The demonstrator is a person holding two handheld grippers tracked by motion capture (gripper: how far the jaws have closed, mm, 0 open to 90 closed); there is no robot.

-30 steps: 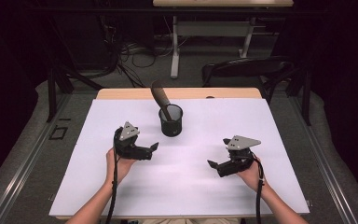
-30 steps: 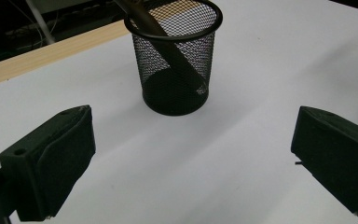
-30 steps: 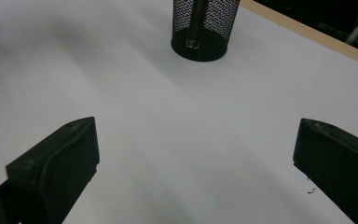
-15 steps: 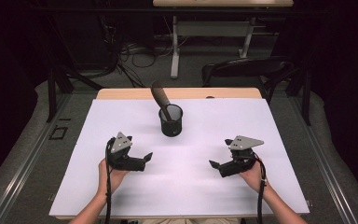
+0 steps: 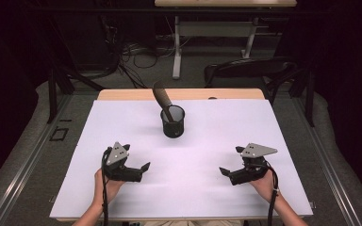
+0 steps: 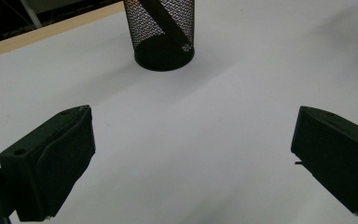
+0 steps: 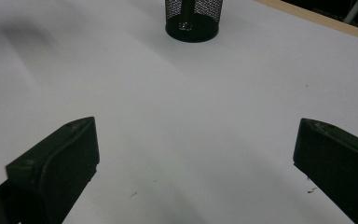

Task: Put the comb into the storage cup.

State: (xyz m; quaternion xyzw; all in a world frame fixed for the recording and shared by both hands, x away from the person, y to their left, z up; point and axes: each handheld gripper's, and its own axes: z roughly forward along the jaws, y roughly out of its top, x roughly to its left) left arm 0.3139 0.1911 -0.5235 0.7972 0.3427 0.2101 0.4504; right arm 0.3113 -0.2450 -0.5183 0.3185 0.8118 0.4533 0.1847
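A black mesh cup (image 5: pixel 173 121) stands near the middle of the white table cover (image 5: pixel 207 188), with a dark flat tool (image 5: pixel 161 96) leaning out of it toward the back left. The cup (image 6: pixel 161 28) also rises at the top of the left gripper view, and the cup (image 7: pixel 193 17) at the top of the right gripper view. My left gripper (image 5: pixel 141 169) rests low at the front left, open, nothing between its jaws. My right gripper (image 5: pixel 226 172) rests at the front right, also open and empty. Both point inward toward the table's middle.
The table's wooden back edge (image 5: pixel 184 94) runs behind the cup. Beyond it stand a dark chair (image 5: pixel 250 70), a white desk leg (image 5: pixel 176 47) and loose cables (image 5: pixel 132 52) on the floor. A person's hands (image 5: pixel 106 186) come in from the bottom.
My left gripper has drawn back toward the front edge and lowered. The right gripper has shifted only slightly. The cup has not moved.
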